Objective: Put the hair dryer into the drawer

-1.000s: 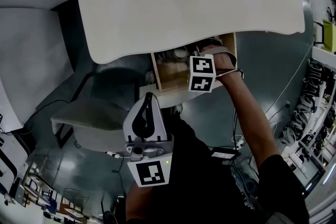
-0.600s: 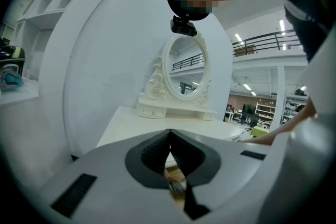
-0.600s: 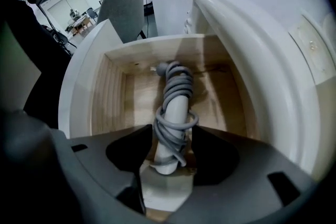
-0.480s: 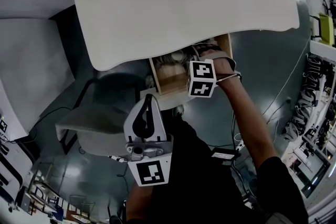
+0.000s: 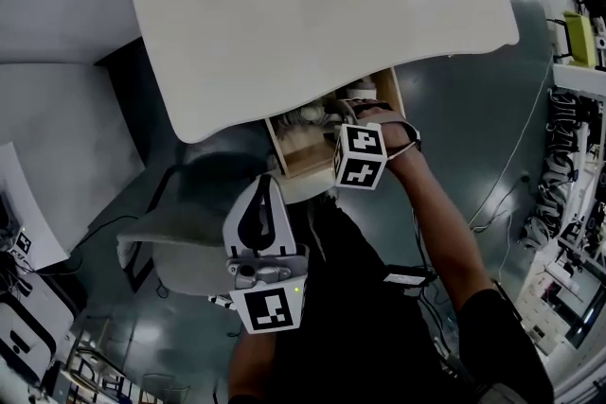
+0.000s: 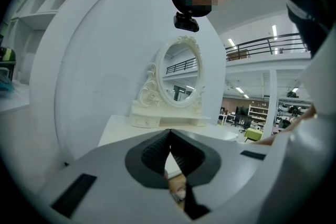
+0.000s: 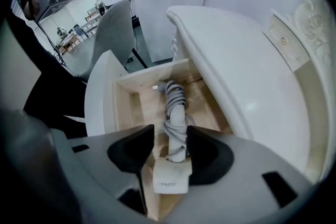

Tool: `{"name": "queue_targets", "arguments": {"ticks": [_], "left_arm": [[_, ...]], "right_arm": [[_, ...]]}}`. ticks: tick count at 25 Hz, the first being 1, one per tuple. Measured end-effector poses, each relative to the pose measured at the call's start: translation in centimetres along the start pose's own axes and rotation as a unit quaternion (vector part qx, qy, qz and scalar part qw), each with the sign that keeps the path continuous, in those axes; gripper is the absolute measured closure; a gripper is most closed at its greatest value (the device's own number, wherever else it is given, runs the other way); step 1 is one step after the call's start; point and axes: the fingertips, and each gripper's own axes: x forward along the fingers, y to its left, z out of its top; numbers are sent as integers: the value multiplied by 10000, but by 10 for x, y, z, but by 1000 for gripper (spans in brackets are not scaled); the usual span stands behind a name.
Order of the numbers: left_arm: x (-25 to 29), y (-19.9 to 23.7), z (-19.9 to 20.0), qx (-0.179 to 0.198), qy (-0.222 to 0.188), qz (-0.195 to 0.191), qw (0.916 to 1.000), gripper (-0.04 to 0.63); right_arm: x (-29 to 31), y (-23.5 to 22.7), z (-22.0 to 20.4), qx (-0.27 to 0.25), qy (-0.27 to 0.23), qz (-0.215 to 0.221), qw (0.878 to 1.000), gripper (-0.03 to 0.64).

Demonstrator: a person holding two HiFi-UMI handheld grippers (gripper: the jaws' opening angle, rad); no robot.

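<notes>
The pale hair dryer (image 7: 177,136), its grey cord wound round the handle, lies on the floor of the pulled-out wooden drawer (image 7: 126,107). My right gripper (image 7: 170,135) hangs straight above it, pointing down. Its jaws stand wide to either side of the dryer and are closing slightly, with the pads clear of it. In the head view the right gripper (image 5: 347,124) is over the drawer (image 5: 301,147), where the dryer (image 5: 309,115) shows as a pale shape. My left gripper (image 5: 267,186) is held near my body, below the drawer front, with its jaws shut and empty (image 6: 169,136).
The white dressing table top (image 5: 322,14) overhangs the back of the drawer. An ornate oval mirror (image 6: 178,78) stands on it. A grey chair (image 5: 185,237) is left of the drawer. Cables and shelving line the floor at the right edge.
My right gripper has lifted a little above the drawer and rolled slightly; the dryer stays on the drawer floor. The left gripper has risen slightly.
</notes>
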Motion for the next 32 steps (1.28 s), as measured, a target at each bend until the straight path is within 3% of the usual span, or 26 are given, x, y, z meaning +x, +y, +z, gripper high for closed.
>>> {"name": "queue_targets", "arguments": {"ticks": [4, 8, 15, 21, 27, 32], "left_arm": [[-6, -10, 8, 2, -23, -45, 10000, 572], [-14, -15, 17, 134, -242, -170, 9995, 572], [-21, -34, 28, 226, -113, -163, 9995, 572], [-22, -45, 40, 225, -106, 92, 9996, 572], [-18, -55, 56, 65, -179, 465, 9987, 572], [-13, -62, 65, 43, -224, 726, 9971, 572]], "right_arm": [[-15, 8, -1, 365, -242, -91, 9990, 476], [-23, 16, -1, 680, -351, -162, 9969, 501], [-38, 12, -4, 1181, -664, -336, 9902, 564], [-52, 9, -4, 1555, -941, -308, 9829, 575], [-81, 2, -3, 2184, -1459, -490, 9637, 583], [-106, 1, -2, 2301, -1812, -471, 9550, 584]]}}
